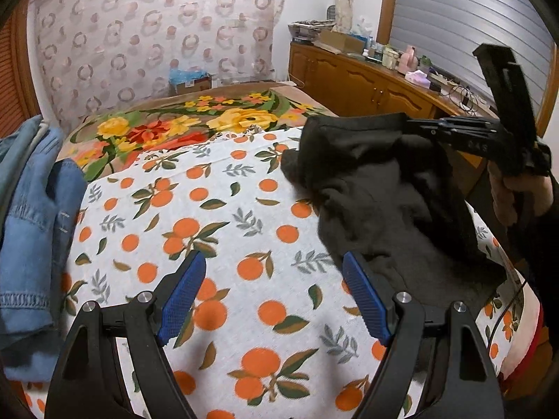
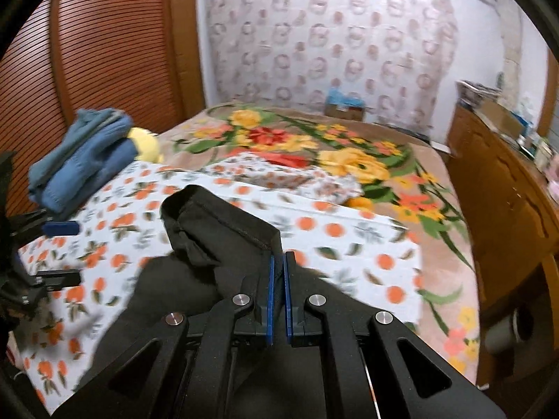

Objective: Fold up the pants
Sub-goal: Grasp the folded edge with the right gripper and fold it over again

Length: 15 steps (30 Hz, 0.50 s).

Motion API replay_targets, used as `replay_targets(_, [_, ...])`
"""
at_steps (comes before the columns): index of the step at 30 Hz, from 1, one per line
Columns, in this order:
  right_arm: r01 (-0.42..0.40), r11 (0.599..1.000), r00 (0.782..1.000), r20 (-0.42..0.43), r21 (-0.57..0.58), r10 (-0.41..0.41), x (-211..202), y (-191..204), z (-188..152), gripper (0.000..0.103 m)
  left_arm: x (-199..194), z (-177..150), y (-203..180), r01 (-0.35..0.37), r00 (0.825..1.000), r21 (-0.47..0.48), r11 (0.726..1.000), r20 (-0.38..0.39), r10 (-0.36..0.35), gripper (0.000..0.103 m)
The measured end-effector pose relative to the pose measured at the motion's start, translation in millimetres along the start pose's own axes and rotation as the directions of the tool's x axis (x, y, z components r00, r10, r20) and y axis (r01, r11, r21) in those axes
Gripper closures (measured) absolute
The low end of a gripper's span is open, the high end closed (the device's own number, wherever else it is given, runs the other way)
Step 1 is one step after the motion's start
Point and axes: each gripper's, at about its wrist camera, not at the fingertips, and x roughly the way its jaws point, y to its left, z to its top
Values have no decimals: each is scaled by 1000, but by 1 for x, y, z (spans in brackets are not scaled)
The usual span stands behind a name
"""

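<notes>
The black pants (image 1: pixel 380 202) lie bunched on the right part of the orange-print sheet (image 1: pixel 223 216) that covers the near half of the bed (image 2: pixel 436 209), with one edge lifted off the cloth. In the right wrist view the right tool (image 2: pixel 278 272) has its blue pads (image 2: pixel 271 289) drawn almost together on a hemmed edge of the pants, and the raised fabric stands up in a fold just beyond the fingertips; the rest of the garment spreads dark beneath the tool. In the left wrist view the same tool reaches in from the right, held level above the bed by a hand (image 1: pixel 513 195) at the frame's right edge. The left tool (image 1: pixel 276 296) hovers over bare sheet with its jaws spread wide and nothing between them; its right pad sits just beside the near edge of the pants. To the left of the pants the sheet is open as far as a pile of folded denim (image 1: pixel 31 230) at the bed's left side. Beyond the sheet a floral blanket (image 1: pixel 181 125) runs to the far end of the bed. A wooden cabinet (image 1: pixel 363 83) lines the right side of the room.
</notes>
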Motion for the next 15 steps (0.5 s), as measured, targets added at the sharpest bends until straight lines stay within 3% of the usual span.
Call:
replay_targets(6, [39, 997, 998, -48, 71, -36, 16, -18, -9, 98, 12, 7, -10, -3, 1000, 16, 1000, -19, 3, 21])
replay_targets(10, [87, 991, 996, -46, 98, -83, 11, -21, -11, 75, 21, 11, -17, -1, 999, 30, 1000, -36, 2, 21])
replay_targets(15, [41, 993, 999, -31, 108, -37, 2, -19, -12, 72, 33, 16, -28, 7, 999, 50, 999, -52, -5, 21])
